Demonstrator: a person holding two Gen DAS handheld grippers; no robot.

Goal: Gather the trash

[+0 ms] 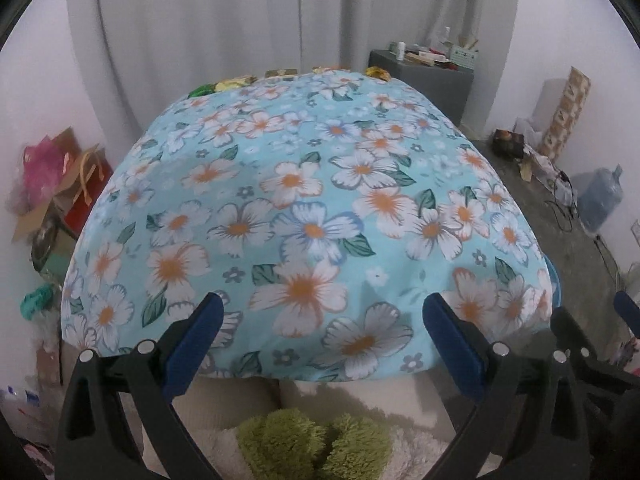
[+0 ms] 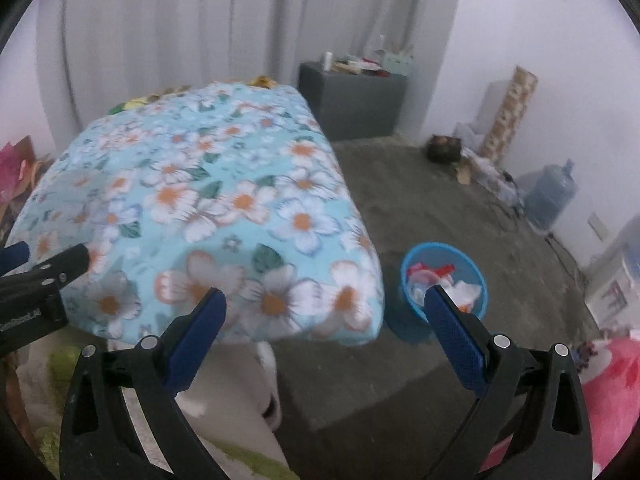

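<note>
Blue-padded left tongs [image 1: 322,312] and right tongs [image 2: 325,308] both released, gripping nothing, held back from the near edge of the floral turquoise-clothed worktop [image 1: 312,200], likely readying a reach. Crumpled green and yellow wrappers [image 1: 224,85] strung along the worktop's far edge, half hidden by the cloth's bulge. Round blue plastic bin [image 2: 416,308] on the floor off the near right corner, already holding scraps. Right view blurred; wrapper count unclear.
</note>
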